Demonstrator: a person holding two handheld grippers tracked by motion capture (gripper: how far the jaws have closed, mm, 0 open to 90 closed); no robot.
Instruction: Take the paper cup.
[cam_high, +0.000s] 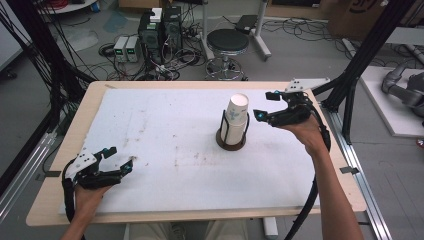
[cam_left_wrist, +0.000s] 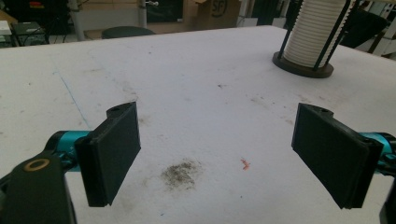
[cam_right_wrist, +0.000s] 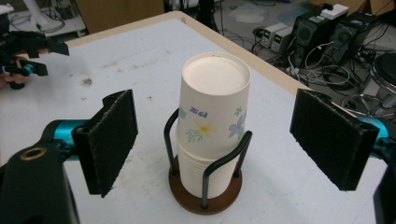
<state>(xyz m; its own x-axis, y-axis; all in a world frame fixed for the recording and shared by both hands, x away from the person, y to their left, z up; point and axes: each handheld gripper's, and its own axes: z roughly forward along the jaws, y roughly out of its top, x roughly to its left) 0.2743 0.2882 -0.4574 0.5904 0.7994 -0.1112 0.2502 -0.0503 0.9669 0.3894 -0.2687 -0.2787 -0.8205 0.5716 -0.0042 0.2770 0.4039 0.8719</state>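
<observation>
Stack of paper cups upright in a black wire holder on a round brown base, right of centre on the white desk. Right tool just beside the top cup, jaws spread wide, apart from it. Left tool spread too, low over the desk's near-left corner, well apart from the stack.

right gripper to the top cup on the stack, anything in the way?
Nothing visible. The right gripper is open, jaws either side of the top cup with clear gaps. The holder's black wire posts rise about to the top cup's lower edge; a low grasp could catch them.
</observation>
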